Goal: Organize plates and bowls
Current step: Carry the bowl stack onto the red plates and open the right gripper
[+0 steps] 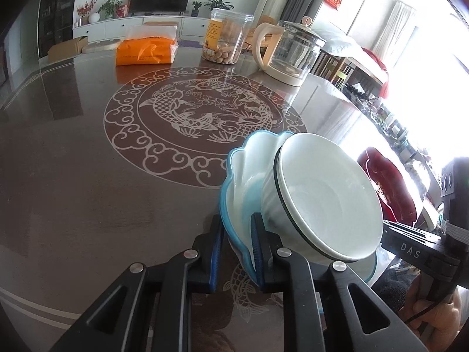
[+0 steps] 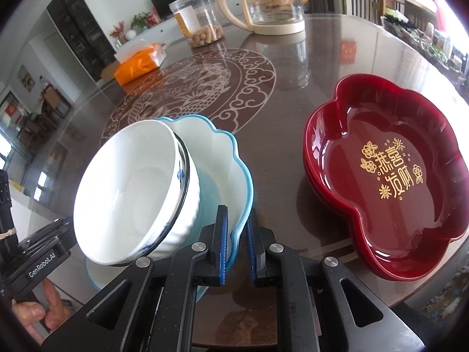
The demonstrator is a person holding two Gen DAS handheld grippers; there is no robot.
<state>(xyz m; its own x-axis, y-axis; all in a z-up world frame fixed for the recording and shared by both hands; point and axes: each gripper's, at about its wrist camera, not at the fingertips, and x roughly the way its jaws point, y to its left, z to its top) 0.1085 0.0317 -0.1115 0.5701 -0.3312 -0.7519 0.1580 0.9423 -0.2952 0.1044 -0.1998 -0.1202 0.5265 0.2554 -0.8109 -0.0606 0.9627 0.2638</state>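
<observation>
Gripping the blue plate's (image 1: 234,193) opposite rims, both grippers (image 1: 236,252) (image 2: 237,242) clenched; loose white bowl (image 2: 132,193) could slide off the tilted plate.

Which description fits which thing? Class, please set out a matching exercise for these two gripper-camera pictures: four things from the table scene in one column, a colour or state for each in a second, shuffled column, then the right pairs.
Things:
1. blue-rimmed plate
2. white bowl
3. red tray
4. clear jar

Descriptions:
A. dark red, gold characters inside
B. gripped at its rim on both sides by the left gripper and right gripper
C. holds light brown pieces at the bottom
D. sits tilted inside the scalloped plate

Pairs: 1-B, 2-D, 3-A, 4-C
</observation>
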